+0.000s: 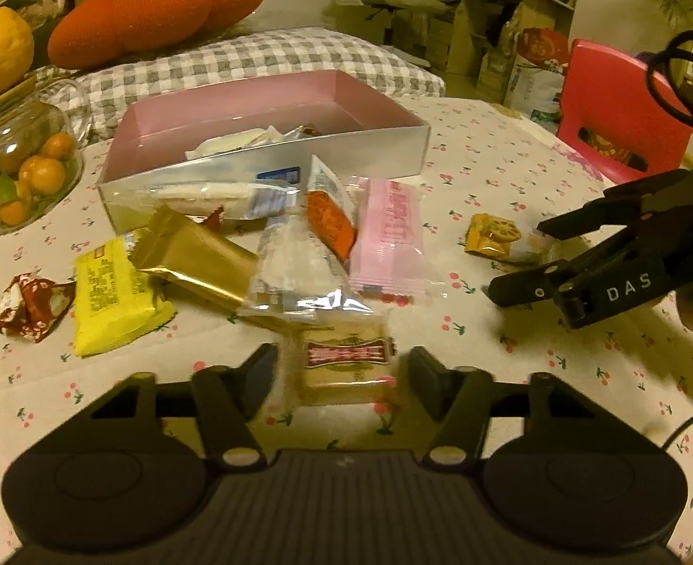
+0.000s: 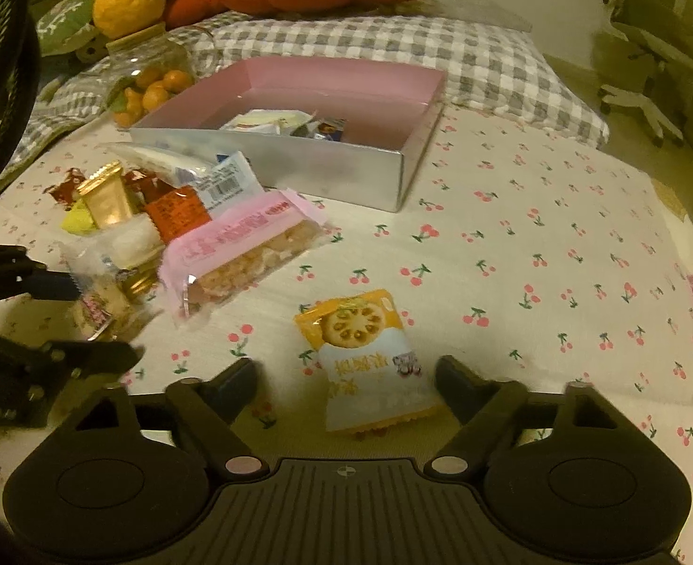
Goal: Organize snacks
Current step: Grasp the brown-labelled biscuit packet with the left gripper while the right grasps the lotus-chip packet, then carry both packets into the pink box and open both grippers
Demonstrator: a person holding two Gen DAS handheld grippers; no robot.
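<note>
Bare table (image 2: 558,216) lies open right of the box (image 2: 327,174); the snack pile (image 2: 196,230) crowds its near-left wall

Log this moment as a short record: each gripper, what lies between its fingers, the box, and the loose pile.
left gripper: open, fingers either side of a small biscuit packet, not clamped
right gripper: open, straddling the yellow lotus-root packet on the tablecloth
box: pink inside, silver outside, a few snacks already in it
loose pile: pink packet, gold packet, yellow packet in front of the box
</note>
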